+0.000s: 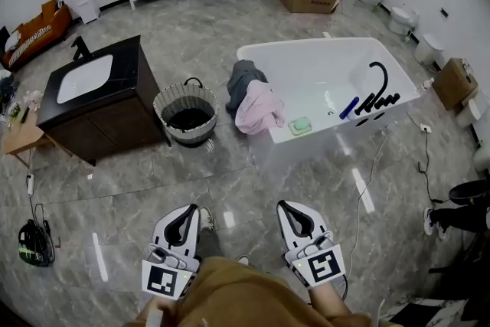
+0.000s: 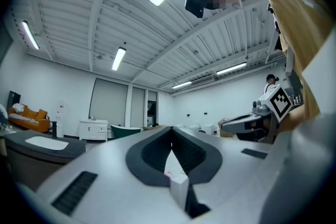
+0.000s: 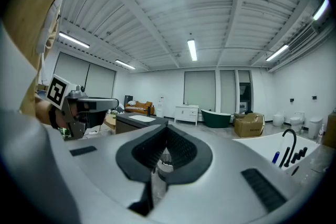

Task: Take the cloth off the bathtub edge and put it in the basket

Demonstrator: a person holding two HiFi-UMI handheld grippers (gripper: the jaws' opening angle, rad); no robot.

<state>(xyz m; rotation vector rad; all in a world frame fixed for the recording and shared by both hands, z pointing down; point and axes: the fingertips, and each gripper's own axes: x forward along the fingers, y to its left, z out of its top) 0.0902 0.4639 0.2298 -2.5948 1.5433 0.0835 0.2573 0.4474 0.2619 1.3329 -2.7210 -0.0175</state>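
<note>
A glossy grey marble floor. The pink cloth drapes over the white tub's edge, near the basket. The left gripper and right gripper have fingers closed, empty.

The right gripper points level across a tiled showroom, jaws closed tip to tip with nothing between them. At left, the left gripper with its marker cube sits alongside. A white bathtub with a black faucet fills the right. Beyond the jaws stand a dark vanity, a white cabinet, a dark green tub and a cardboard box, under strip lights.
</note>
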